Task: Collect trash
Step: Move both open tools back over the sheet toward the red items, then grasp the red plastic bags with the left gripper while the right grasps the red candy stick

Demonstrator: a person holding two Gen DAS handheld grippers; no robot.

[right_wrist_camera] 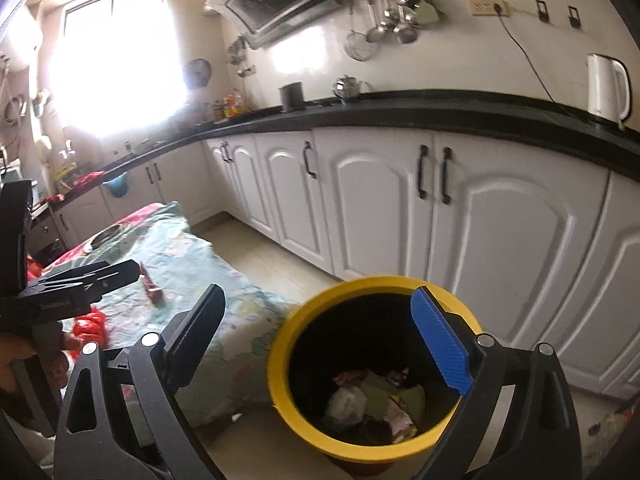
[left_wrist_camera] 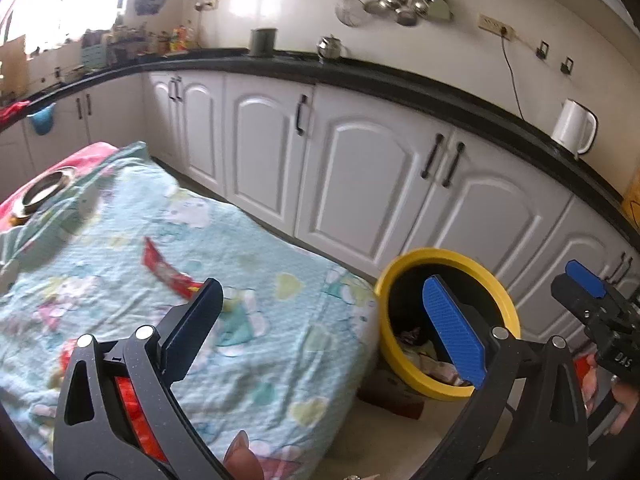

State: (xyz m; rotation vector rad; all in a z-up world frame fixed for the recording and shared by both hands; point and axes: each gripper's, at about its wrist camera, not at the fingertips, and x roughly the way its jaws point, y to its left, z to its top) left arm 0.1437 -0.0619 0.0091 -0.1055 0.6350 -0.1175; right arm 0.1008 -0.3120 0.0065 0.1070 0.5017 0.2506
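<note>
- left wrist view, 9 o'clock edge: metal bowl sits on the pink far end of the cloth-covered tabletop
- cloth is light teal with a cartoon print, wrinkled, fills the left half of the view
- red wrapper, trash, lies flat on the cloth at about 10 o'clock from the left tongs, apart from them
- more red packaging shows behind the near finger at 7 o'clock, partly hidden, cannot tell what it is
- left tongs: jaws spread wide, nothing between the pads, black finger over the cloth, blue pad in front of the bin
- yellow-rimmed bin stands on the floor just beside the tabletop's right edge, 4 o'clock in this view, scraps visible inside
- right tongs show at 3 o'clock edge of the left view, a hand under them
- white kettle on the black counter at 2 o'clock, white cabinets below
- right wrist view, 9 o'clock: the left tongs seen side on over the cloth, held by a hand
- red wrapper on the cloth just right of those tips, not touching as far as I can tell
- red bag on the cloth below them
- right tongs: jaws wide apart, holding nothing, above the bin
- bin at 5 o'clock, black inside, crumpled wrappers and paper at the bottom
- kettle at 2 o'clock on the counter
</note>
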